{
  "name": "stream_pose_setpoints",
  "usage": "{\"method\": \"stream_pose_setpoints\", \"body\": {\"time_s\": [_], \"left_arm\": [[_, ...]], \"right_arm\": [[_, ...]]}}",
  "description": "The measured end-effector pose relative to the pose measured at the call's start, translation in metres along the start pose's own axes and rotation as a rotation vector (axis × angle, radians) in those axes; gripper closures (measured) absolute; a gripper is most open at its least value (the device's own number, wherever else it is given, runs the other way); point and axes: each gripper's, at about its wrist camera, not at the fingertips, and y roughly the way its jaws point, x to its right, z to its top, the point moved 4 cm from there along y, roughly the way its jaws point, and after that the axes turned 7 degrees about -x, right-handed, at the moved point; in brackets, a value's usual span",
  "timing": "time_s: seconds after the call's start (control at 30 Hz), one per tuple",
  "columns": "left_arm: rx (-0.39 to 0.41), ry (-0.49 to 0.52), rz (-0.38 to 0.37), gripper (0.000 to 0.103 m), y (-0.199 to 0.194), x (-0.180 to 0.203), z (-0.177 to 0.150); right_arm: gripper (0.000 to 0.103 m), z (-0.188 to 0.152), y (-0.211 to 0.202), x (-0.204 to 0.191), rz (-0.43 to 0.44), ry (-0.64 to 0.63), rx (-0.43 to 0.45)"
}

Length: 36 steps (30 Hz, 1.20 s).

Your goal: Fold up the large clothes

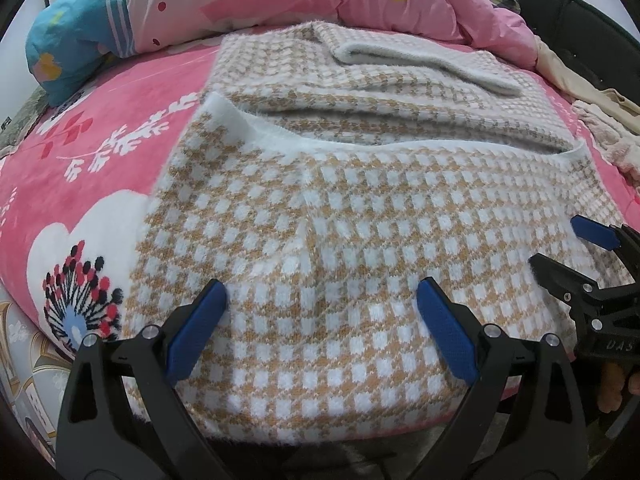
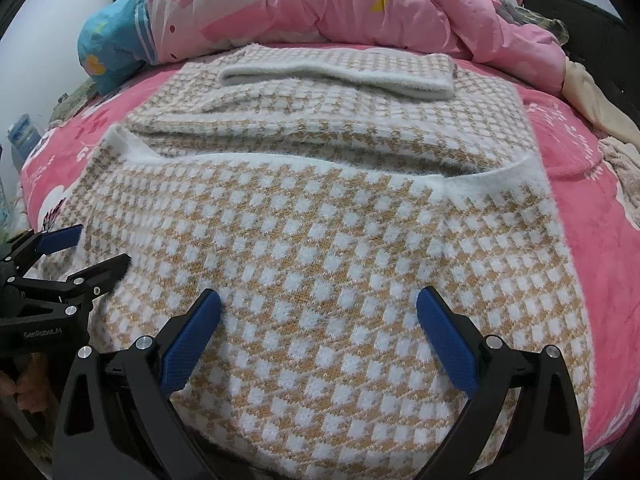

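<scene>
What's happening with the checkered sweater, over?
Left tool open, right tool open, both over the near hem. Checkered sweater lies partly folded on the bed. Nothing blocking.

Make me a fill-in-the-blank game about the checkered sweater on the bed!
1. The sweater has white and ____ checks.
2. It lies on a ____ blanket with white flowers.
3. Both the left claw and the right claw are ____, holding nothing.
4. Behind the sweater, a rumpled pink ____ is heaped up.

Missing words: tan; pink; open; quilt

Right claw (image 2: 320, 312) spread wide over checked sweater (image 2: 320, 240), folded on pink bedspread (image 2: 580, 168).
</scene>
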Motion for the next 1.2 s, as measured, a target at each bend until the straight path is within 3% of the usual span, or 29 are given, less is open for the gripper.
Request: {"method": "stream_pose_setpoints", "body": {"time_s": [0.1,0.27,0.4,0.43,0.73,0.9,1.03,1.2], "left_arm": [[0.029,0.002,-0.003,0.010,-0.004,0.000,-0.001],[0.236,0.043,-0.005,0.010,-0.038,-0.015,-0.009],[0.279,-0.009,-0.050,0.011,-0.049,-0.052,-0.008],[0.286,-0.029,-0.072,0.016,-0.050,-0.064,-0.007],[0.213,-0.081,-0.212,0.063,-0.023,-0.095,0.022],[0.208,-0.061,-0.264,0.074,-0.021,-0.089,0.021],[0.235,-0.014,-0.340,0.074,-0.034,-0.077,0.017],[0.192,-0.039,-0.301,0.074,-0.021,-0.080,0.024]], "right_arm": [[0.007,0.000,0.000,-0.001,0.002,-0.001,0.001],[0.007,0.000,0.000,-0.003,0.002,-0.005,-0.002],[0.007,0.000,0.001,-0.004,0.003,-0.006,-0.002],[0.007,0.000,0.001,-0.004,0.004,-0.007,-0.002],[0.007,0.001,0.001,-0.006,0.003,-0.009,-0.005],[0.007,0.001,0.001,-0.007,0.002,-0.007,-0.004],[0.006,0.001,0.001,-0.006,0.002,-0.008,-0.004],[0.006,0.001,0.001,-0.006,0.003,-0.007,-0.004]]}}
